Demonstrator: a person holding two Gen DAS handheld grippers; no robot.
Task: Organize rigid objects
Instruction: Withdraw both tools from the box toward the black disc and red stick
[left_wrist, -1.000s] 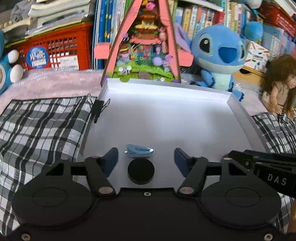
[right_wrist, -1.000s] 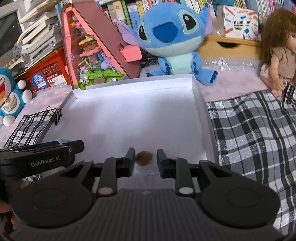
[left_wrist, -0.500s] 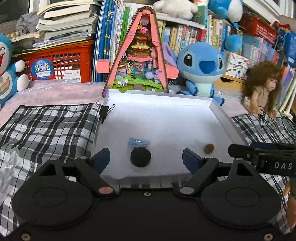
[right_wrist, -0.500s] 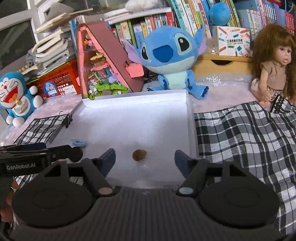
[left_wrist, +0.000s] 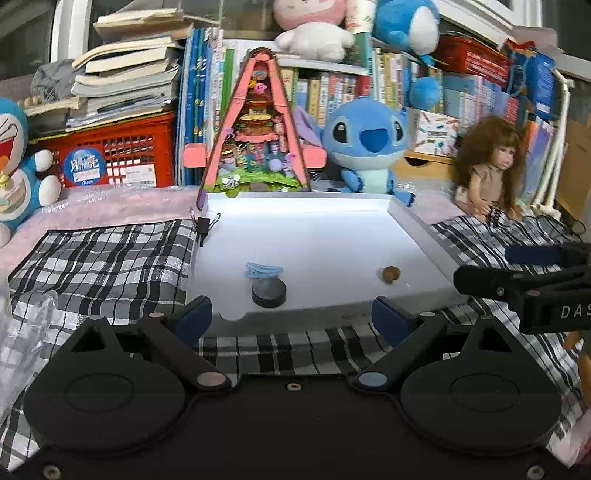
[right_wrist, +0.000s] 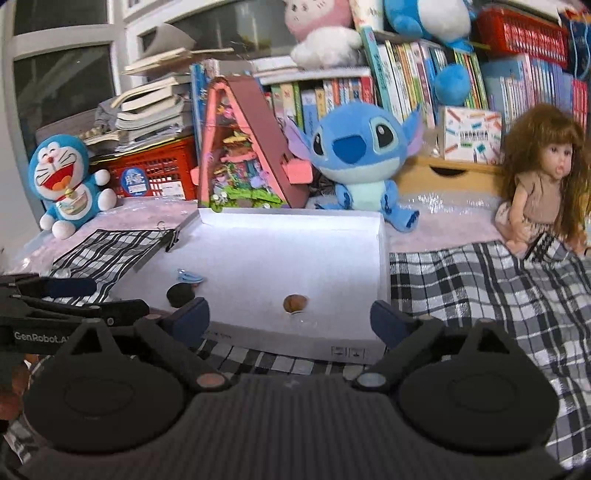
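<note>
Resting inside a shallow white tray (left_wrist: 413, 225) on a bench covered with black-and-white checked cloth (left_wrist: 110, 266) are three small things: a black round disc (left_wrist: 269, 292), a light blue clip (left_wrist: 263, 270) just behind it and almost touching it, and a small brown nut-like lump (left_wrist: 390, 274) lying well apart from them toward the tray's right side. The left hand-held gripper (left_wrist: 291, 319) hangs just outside the tray's near wall with its blue-padded fingers spread wide and nothing between them; its jaws have just been opening. The disc lies straight ahead of it, slightly left of centre, so the left hand is the nearer one to the disc and clip. The right hand-held gripper (right_wrist: 290, 319) is likewise spread wide and empty, its jaws also having just been opening, and the brown lump (right_wrist: 294, 303) sits directly ahead of it near the tray's front wall. The clip (right_wrist: 189, 275) is long and thin, its length running across the left view, roughly side to side. The disc is flat, matte and low; the lump is rounded and dull brown. Stuffed toys, a doll and crowded bookshelves fill the background.
</note>
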